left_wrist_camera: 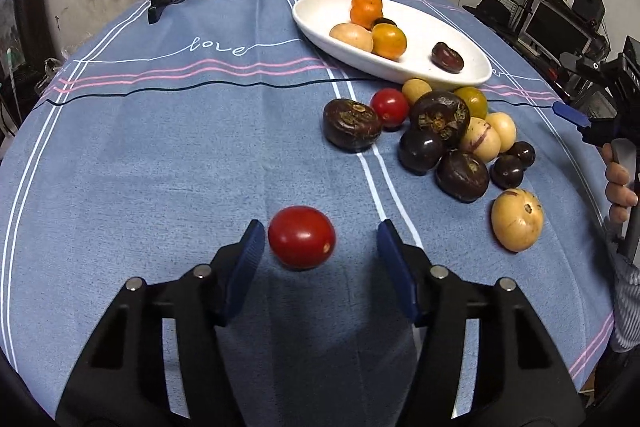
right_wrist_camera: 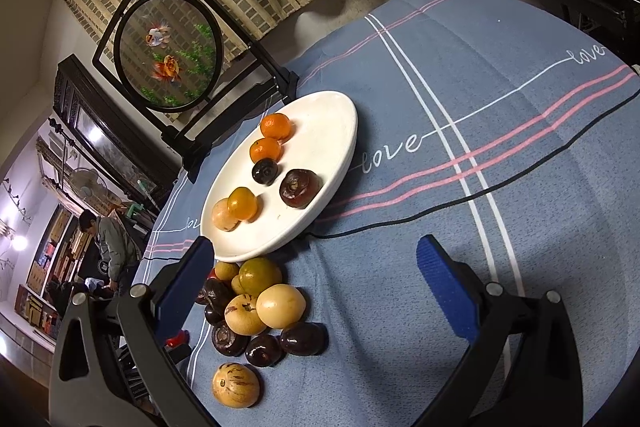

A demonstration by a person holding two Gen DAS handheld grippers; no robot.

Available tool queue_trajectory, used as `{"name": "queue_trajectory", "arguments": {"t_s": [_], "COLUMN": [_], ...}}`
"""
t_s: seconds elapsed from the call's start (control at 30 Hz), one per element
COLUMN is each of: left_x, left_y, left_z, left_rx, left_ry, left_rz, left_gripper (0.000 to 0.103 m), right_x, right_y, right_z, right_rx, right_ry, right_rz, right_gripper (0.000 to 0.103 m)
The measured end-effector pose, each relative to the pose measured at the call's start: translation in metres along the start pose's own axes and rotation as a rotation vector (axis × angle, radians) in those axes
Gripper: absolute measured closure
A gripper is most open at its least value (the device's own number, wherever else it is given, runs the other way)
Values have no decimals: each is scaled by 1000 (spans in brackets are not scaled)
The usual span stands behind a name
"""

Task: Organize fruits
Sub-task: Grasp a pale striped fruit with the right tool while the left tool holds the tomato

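**Free room and obstacles on the table**

Bare blue tablecloth (left_wrist_camera: pixel 160 167) is lying open across the left and near part, offering free passage. A heap of loose fruit (left_wrist_camera: pixel 440 135) is crowding the space just before the white dish (left_wrist_camera: pixel 400 67). A framed round screen (right_wrist_camera: pixel 172 51) is standing at the far edge, blocking approach from behind.

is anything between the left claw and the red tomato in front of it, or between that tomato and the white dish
Nothing blocks the left claw: the round red tomato sits between its blue pads, apparently unpinched. Toward the white oval dish, a pile of dark and yellow fruits lies right of the direct line.
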State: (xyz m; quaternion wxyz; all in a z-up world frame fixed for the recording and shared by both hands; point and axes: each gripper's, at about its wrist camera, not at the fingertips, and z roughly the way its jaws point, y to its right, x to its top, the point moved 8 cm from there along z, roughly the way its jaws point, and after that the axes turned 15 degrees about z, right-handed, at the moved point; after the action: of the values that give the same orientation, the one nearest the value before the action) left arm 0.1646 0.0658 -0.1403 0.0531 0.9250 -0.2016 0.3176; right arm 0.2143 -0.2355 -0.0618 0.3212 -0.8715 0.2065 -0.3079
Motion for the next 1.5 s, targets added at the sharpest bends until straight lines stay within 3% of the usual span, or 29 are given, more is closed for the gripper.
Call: {"name": "queue_trajectory", "arguments": {"t_s": [0.07,0.13,0.3,0.5,0.53,0.63,0.7,0.87,1.03,1.17,1.5], "left_x": [1,1,1,0,0,0,0,0,-2,-1,2], "left_y": [0,-1,-4,-6,-6,-6,-6,-6,-7,-6,2], "left_z": [-1,-5,-8,-6,-5,-5,-5,-5,1,1,-5], "left_rx": [4,7,-19,-26,-24,-24,-25,-23,-26,-26,-57], "left_ry": [6,26,43,35,35,34,35,32,5,3,41], "left_rz": [-4,-15,-48,-63,-62,-61,-62,-58,-67,-60,-45], "left_gripper": [64,71,71,71,71,71,71,71,71,71,71], "right_x": [-1,-2,-13,-86,-103,-131,-138,-146,-162,-164,-151], "right_y": [-2,-4,-15,-44,-47,-54,-57,-58,-60,-55,-48], "right_z": [0,0,-3,-2,0,6,11,23,31,36,30], "right_rx": [1,3,34,21,11,-17,-32,-63,-107,-143,-52], "right_ry": [-3,-1,-6,-101,-127,-177,-198,-241,-277,-300,-306], "right_rz": [-11,-23,-73,-342,-396,-505,-534,-556,-611,-619,-496], "right_gripper": [1,1,1,1,3,26,29,42,46,55,57]}}
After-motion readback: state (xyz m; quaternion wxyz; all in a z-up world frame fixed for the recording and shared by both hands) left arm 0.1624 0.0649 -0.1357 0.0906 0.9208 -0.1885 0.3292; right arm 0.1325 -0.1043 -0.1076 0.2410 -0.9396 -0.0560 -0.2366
